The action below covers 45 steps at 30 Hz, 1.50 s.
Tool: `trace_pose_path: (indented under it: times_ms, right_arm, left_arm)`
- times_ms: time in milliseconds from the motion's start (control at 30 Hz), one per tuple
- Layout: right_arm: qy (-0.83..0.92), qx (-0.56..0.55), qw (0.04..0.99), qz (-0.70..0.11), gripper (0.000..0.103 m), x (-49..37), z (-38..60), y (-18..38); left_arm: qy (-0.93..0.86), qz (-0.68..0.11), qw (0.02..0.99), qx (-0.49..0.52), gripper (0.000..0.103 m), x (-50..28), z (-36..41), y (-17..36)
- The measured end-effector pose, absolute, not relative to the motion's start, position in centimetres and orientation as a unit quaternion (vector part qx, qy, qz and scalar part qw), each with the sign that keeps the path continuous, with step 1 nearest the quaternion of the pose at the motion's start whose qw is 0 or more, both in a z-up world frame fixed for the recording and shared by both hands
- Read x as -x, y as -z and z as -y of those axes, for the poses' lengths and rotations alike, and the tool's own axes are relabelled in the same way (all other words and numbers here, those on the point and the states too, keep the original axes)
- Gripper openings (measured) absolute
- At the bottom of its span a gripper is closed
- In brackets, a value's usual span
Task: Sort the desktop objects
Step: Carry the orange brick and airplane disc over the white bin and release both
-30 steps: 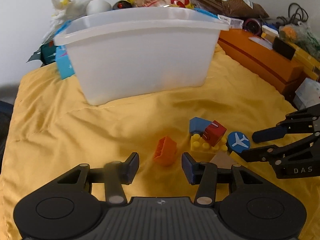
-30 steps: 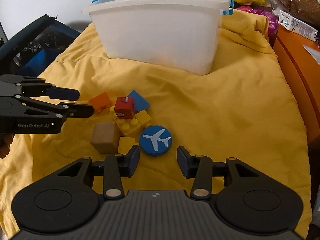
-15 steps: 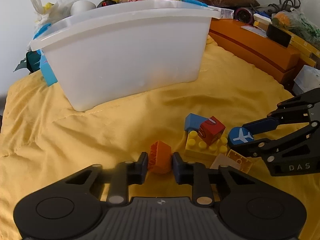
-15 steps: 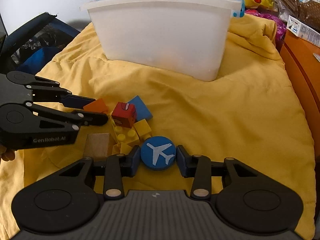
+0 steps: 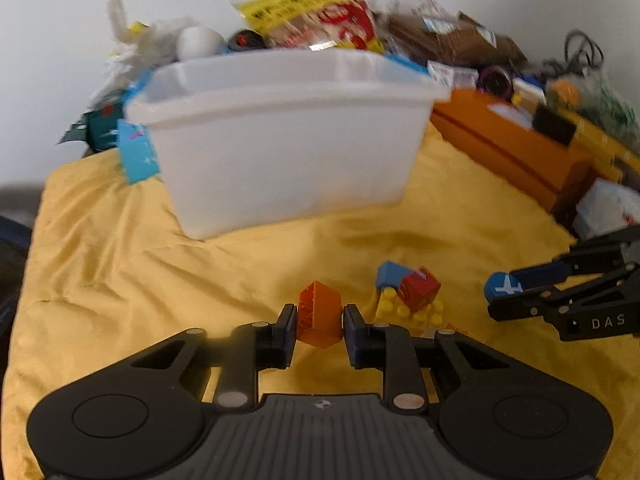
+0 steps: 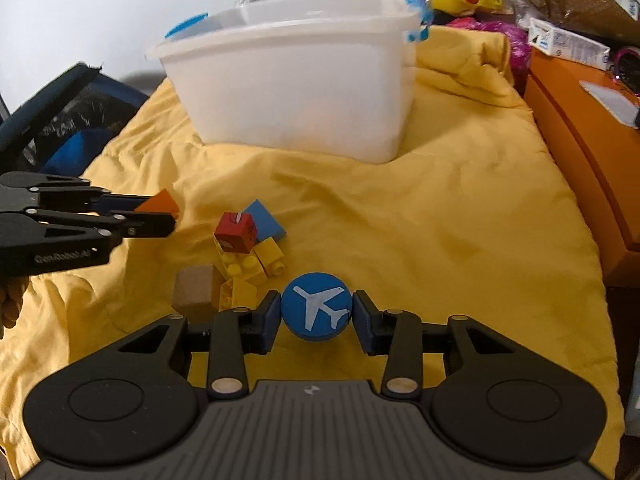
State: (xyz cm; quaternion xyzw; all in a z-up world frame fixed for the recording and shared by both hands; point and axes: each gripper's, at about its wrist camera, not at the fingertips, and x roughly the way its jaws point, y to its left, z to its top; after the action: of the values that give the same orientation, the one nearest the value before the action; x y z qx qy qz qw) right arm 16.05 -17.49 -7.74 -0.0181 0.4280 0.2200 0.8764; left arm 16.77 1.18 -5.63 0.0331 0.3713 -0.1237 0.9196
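one bin (image 6: 288, 80), two grippers (image 5: 319, 322)

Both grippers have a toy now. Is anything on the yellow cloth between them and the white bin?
Nothing visible. The left gripper holds the orange block, the right gripper the blue airplane disc. Bare yellow cloth lies ahead of both up to the white bin; only its front wall must be cleared.

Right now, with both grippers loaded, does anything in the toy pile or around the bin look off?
Nothing damaged or spilled. The left gripper holds the orange block tilted, not square. The red cube sits askew on the yellow bricks. The white bin stands upright.
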Motion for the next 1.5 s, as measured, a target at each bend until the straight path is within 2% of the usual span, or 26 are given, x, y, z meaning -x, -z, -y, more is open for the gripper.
trace_pose_path:
  times_ms: [533, 1000, 1500]
  right_arm:
    - [-0.245, -0.024, 0.912, -0.328, 0.043, -17.8, 17.4, -3.0]
    - [-0.238, -0.024, 0.930, -0.281, 0.043, -23.7, 17.5, -10.5]
    - [-0.239, -0.021, 0.918, -0.317, 0.043, -29.4, 15.9, -12.5]
  left_arm:
    - [0.095, -0.304, 0.947, 0.041, 0.028, -17.3, -4.0, -4.4]
    - [0.096, -0.275, 0.957, 0.008, 0.028, -22.9, -4.6, -11.1]
    - [0.093, -0.300, 0.949, 0.008, 0.028, -29.0, -5.1, -13.1]
